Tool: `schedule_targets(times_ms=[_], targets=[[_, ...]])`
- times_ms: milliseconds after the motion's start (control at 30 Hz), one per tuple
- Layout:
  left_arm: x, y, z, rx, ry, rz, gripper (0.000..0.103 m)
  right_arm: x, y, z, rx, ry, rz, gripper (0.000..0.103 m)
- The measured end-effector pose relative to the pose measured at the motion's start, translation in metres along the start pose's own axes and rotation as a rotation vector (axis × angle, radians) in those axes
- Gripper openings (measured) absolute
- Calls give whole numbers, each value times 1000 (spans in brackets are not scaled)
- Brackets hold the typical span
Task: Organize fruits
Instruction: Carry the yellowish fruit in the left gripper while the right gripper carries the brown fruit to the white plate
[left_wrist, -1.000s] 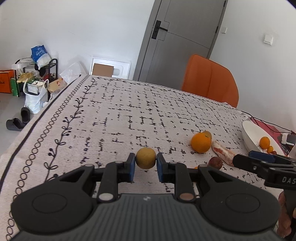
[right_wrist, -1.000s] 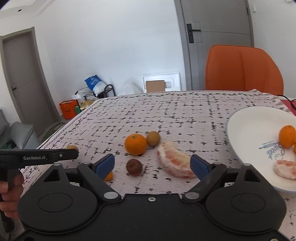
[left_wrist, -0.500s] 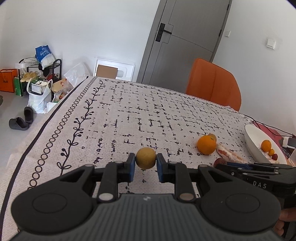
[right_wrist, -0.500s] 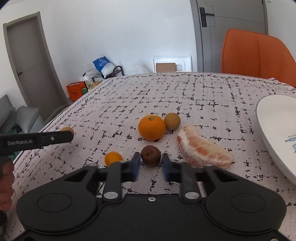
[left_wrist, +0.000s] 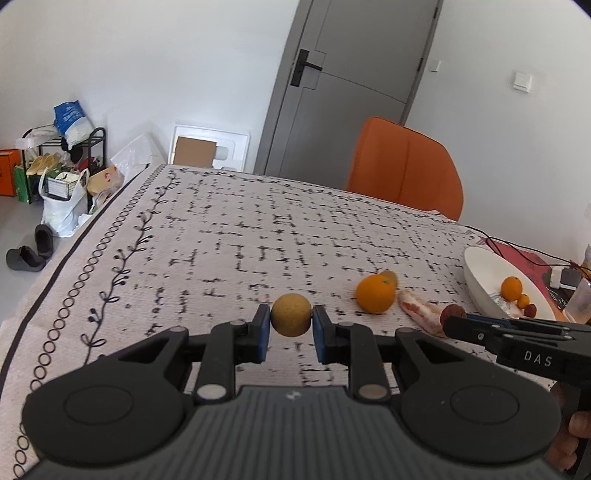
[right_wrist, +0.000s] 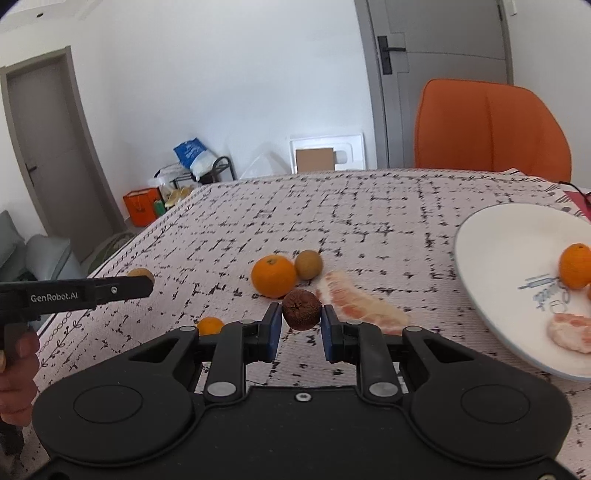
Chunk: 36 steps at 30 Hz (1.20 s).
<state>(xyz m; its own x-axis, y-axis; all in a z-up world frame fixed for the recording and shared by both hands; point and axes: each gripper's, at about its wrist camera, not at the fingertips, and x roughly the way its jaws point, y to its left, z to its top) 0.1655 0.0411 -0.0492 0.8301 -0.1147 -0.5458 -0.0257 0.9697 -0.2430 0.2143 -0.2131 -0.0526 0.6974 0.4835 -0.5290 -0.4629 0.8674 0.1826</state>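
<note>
Fruits are mid-sort: left gripper (left_wrist: 291, 326) clamps a yellow-brown fruit (left_wrist: 291, 314), right gripper (right_wrist: 301, 326) pinches a dark brown fruit (right_wrist: 301, 309); both apparently next go to the plate (right_wrist: 491, 258) at the worktop's right edge.
</note>
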Motion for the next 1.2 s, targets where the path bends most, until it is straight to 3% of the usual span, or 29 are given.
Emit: schedule_targets(times_ms=[1200], targets=[[9,-117,19,178,-23,-120,23,-79,-79,-4,121,-149,-84,21]])
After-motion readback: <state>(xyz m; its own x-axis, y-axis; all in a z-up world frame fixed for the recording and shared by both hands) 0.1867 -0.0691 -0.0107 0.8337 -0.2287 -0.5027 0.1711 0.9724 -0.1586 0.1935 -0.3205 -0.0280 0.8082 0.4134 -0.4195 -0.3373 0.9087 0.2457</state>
